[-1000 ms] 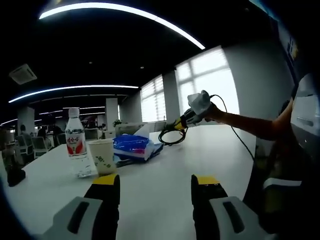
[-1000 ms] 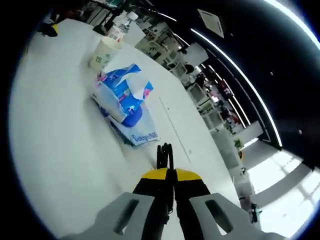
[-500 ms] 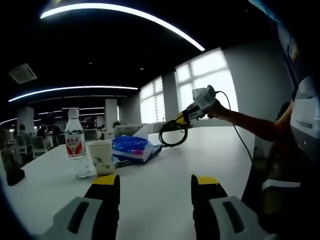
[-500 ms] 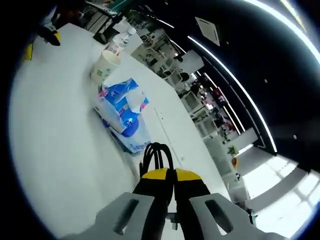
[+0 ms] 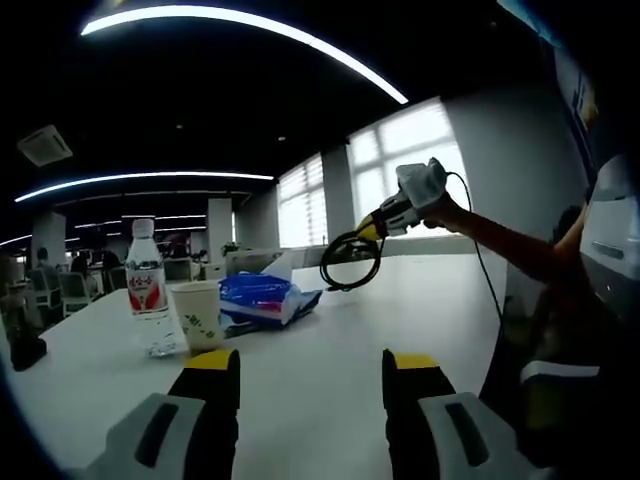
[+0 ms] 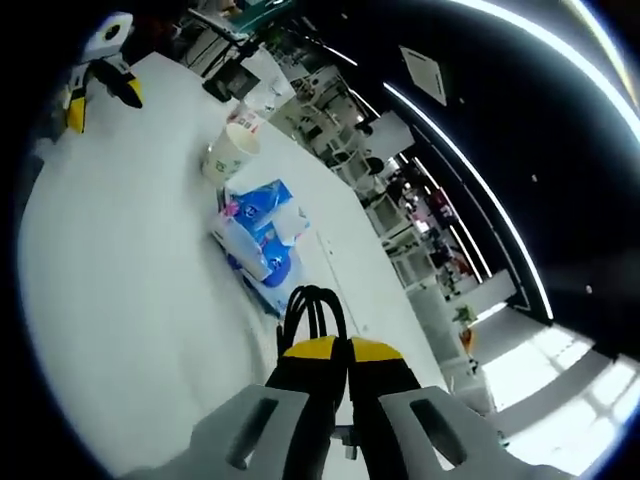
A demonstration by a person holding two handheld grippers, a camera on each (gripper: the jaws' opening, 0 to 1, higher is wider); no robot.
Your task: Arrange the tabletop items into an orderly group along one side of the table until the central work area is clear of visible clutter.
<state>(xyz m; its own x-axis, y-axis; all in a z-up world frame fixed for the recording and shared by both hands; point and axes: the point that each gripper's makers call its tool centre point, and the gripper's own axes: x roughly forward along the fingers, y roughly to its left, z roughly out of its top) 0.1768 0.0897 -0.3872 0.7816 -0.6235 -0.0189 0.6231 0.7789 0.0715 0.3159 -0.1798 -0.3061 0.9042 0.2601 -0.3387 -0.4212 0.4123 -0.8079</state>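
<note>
Right gripper (image 6: 328, 352), clamped on the coiled black cable (image 5: 349, 263), has lifted it clear of the table (image 5: 400, 310); left gripper (image 5: 312, 372) wide, idle; cable now free for placing beside the blue tissue pack (image 5: 262, 295).

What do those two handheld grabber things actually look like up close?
Each gripper has two black jaws with yellow tips, set in pale grey housings with dark slots: left gripper, right gripper. In the left gripper view, the right one shows a pale grey body, with a thin black wire trailing from it.
</note>
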